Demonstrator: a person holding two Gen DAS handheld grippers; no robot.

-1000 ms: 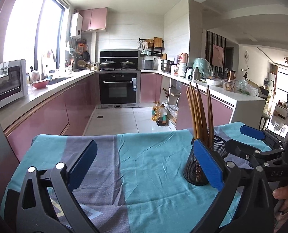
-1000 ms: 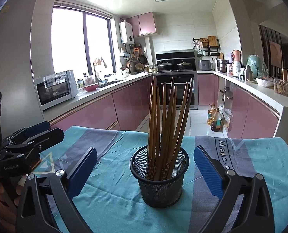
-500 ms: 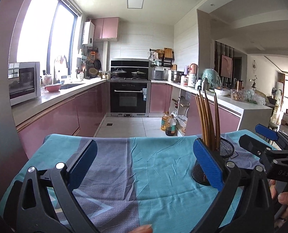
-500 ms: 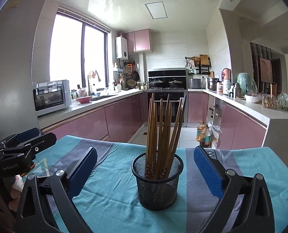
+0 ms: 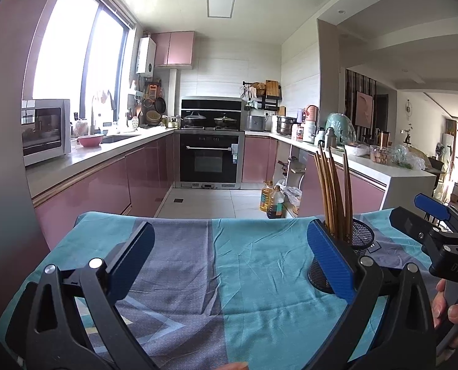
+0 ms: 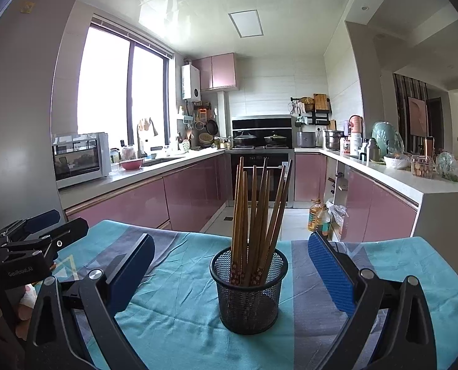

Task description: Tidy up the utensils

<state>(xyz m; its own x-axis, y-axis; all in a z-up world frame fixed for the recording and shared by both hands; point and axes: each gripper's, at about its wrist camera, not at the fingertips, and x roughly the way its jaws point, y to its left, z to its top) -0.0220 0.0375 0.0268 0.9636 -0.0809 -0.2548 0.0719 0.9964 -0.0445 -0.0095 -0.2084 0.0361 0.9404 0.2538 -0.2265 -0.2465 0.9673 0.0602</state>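
Note:
A black mesh holder (image 6: 249, 289) stands upright on the teal and grey tablecloth (image 6: 179, 317), with several brown chopsticks (image 6: 256, 212) leaning in it. My right gripper (image 6: 229, 268) is open, and the holder sits in front of it between the two blue pads, apart from both. My left gripper (image 5: 229, 259) is open over bare cloth (image 5: 260, 293) with nothing between its fingers. In the left wrist view the holder (image 5: 357, 246) and chopsticks (image 5: 332, 191) show just behind the right pad. Each gripper appears at the edge of the other's view.
The table's far edge drops off to a tiled kitchen floor (image 5: 216, 200). Pink cabinets run along both sides, with an oven (image 5: 210, 157) at the back. Oil bottles (image 6: 318, 219) stand on the floor past the table. A hand (image 5: 454, 308) holds the right gripper's handle.
Both grippers have pulled back and tilted up a little, so the holder looks lower and farther in both views. Both stayed open; the holder and chopsticks have not moved.

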